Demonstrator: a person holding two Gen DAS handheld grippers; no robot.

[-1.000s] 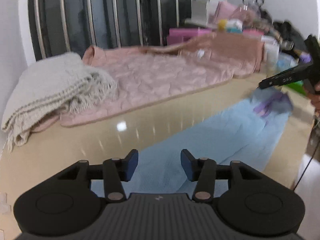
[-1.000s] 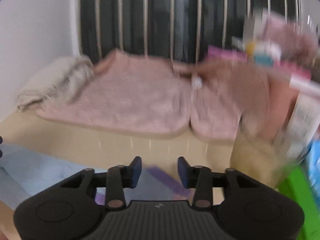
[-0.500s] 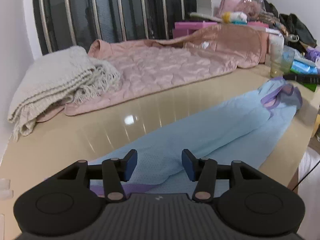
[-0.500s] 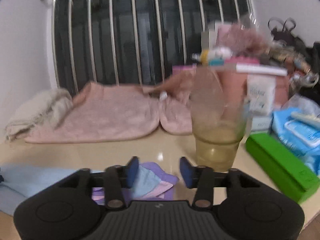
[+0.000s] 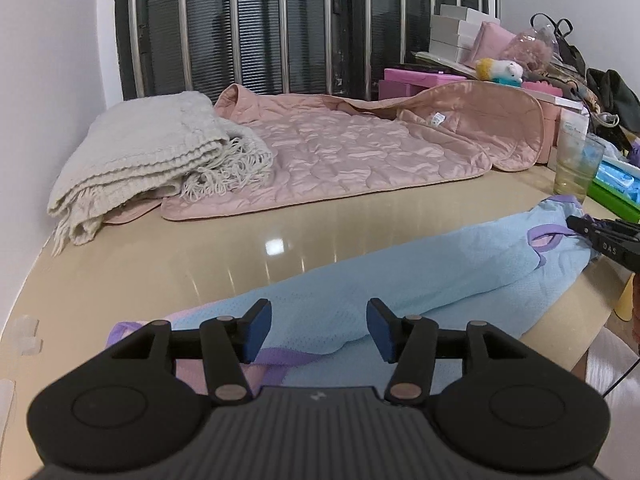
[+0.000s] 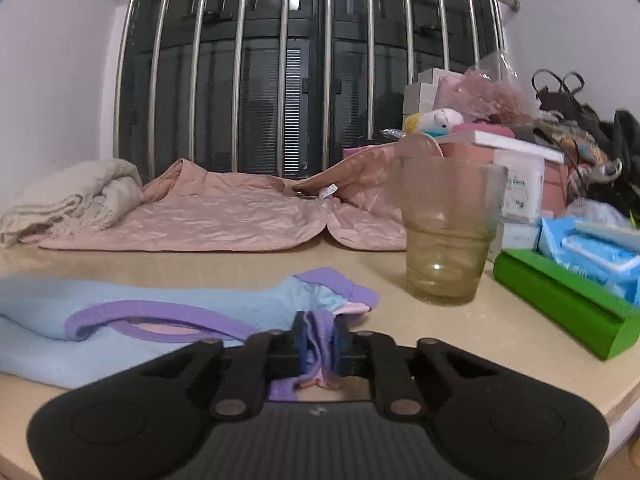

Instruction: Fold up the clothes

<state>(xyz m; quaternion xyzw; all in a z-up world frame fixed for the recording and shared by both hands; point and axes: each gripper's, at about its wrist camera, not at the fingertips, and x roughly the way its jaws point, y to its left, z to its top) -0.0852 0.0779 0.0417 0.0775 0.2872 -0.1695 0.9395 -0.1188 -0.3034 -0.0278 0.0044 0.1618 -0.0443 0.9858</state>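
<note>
Since a moment ago the right gripper (image 6: 318, 342) has dropped toward the blue garment (image 5: 400, 276) and is closing, pinching its purple-trimmed end beside the glass (image 6: 446, 236); the left gripper (image 5: 318, 330) hovers half-open, tilted down over the opposite end.

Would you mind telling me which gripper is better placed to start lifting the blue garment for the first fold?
The right gripper: its jaws are closing on the purple trim of the blue garment. The left gripper hovers open above the other end, gripping nothing.
</note>
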